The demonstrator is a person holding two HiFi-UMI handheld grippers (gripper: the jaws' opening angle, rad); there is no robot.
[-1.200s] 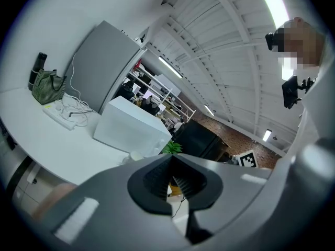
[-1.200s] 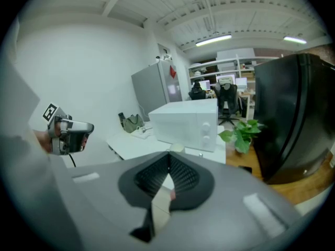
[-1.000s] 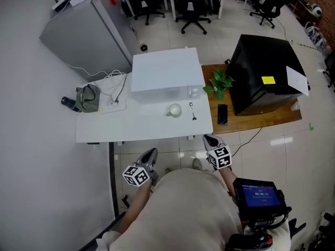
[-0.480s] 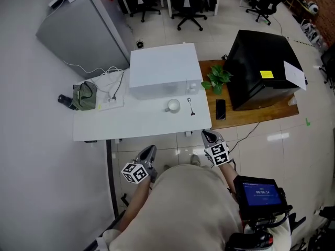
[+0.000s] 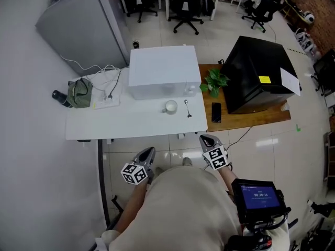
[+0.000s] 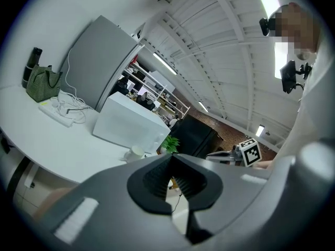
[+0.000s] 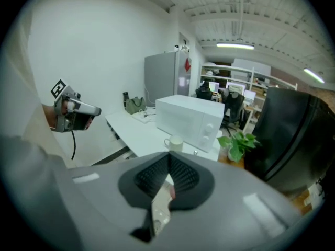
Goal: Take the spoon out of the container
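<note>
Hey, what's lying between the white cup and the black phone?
The spoon lies on the white table, right of the cup and left of the phone. The head view shows it.

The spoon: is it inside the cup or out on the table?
Out: the spoon lies on the white table, right of the cup, apart from it.
</note>
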